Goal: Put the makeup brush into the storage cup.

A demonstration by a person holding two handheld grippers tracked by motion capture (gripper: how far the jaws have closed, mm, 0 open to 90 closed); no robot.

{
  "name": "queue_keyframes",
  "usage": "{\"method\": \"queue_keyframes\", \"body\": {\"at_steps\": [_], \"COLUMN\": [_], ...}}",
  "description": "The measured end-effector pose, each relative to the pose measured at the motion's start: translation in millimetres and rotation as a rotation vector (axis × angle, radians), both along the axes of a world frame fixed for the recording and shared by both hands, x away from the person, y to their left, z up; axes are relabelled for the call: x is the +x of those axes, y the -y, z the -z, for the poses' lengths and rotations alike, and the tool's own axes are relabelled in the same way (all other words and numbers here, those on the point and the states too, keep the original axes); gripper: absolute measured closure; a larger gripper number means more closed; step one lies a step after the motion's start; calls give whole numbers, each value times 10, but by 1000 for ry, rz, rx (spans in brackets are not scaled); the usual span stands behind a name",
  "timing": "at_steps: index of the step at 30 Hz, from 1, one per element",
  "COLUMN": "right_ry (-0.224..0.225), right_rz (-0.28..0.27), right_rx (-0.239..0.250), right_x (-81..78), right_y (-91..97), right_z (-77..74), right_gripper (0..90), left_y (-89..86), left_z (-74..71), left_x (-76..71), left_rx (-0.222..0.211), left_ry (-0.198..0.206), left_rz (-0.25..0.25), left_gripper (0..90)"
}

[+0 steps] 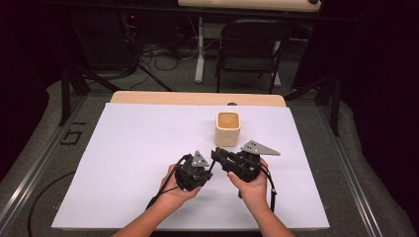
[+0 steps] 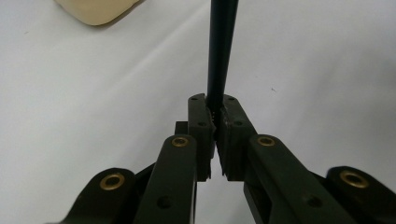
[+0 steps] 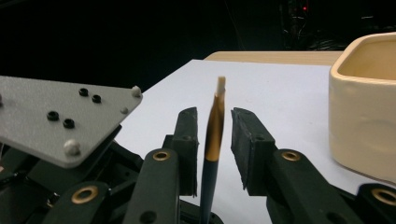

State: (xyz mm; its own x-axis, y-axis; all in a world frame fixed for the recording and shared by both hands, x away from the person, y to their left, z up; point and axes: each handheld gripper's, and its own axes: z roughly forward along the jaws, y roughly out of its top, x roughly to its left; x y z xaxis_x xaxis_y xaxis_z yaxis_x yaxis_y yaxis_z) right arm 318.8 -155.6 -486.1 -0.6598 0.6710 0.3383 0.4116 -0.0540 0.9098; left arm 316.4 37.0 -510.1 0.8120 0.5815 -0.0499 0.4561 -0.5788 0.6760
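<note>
A thin paintbrush with a dark handle point(image 2: 220, 46) runs away from my left gripper point(image 2: 215, 100), whose pads are shut on the handle's lower end. In the right gripper view the brush point(image 3: 215, 133) stands upright, with a gold ferrule and a white tip. My right gripper point(image 3: 215, 114) has a jaw on each side of the ferrule, a gap showing on both sides, so it is open. In the high view the left gripper point(image 1: 208, 174) and right gripper point(image 1: 216, 154) meet at the middle of the white sheet point(image 1: 138, 163). A cream square cup point(image 1: 228, 128) stands just beyond them.
The cup point(image 3: 362, 121) is close on the right in the right gripper view; its corner point(image 2: 95, 11) shows at the top left in the left gripper view. The left gripper's grey plate point(image 3: 60, 121) is beside my right jaws. A folding chair point(image 1: 249, 47) stands past the table's wooden far edge point(image 1: 197, 98).
</note>
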Motion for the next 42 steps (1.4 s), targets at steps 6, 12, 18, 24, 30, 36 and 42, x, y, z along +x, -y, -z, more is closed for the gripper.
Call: {"method": "queue_keyframes", "body": {"at_steps": [6, 12, 18, 24, 30, 36, 42], "right_ry": [-7, -8, -22, -27, -25, -17, -5], "right_rz": [-3, -5, -8, -5, -1, 0, 7], "right_rx": [16, 54, 61, 66, 52, 54, 46], "right_x": [-2, 8, 10, 6, 3, -1, -9], "right_y": [10, 36, 59, 55, 58, 56, 78], "right_z": [-13, -21, -29, -32, -36, -42, -66], "right_gripper": [764, 805, 833, 834, 836, 837, 838], "left_y": [38, 61, 65, 61, 60, 57, 39], "left_z": [-1, 6, 5, 2, 5, 3, 19], "left_x": [-28, -51, -57, -61, -60, -58, -48], "left_rx": [12, 17, 13, 14, 14, 6, 1], "left_ry": [7, 14, 13, 18, 17, 18, 5], "left_rz": [16, 21, 20, 19, 20, 26, 28], "left_gripper": [851, 851, 851, 851, 850, 844, 749]}}
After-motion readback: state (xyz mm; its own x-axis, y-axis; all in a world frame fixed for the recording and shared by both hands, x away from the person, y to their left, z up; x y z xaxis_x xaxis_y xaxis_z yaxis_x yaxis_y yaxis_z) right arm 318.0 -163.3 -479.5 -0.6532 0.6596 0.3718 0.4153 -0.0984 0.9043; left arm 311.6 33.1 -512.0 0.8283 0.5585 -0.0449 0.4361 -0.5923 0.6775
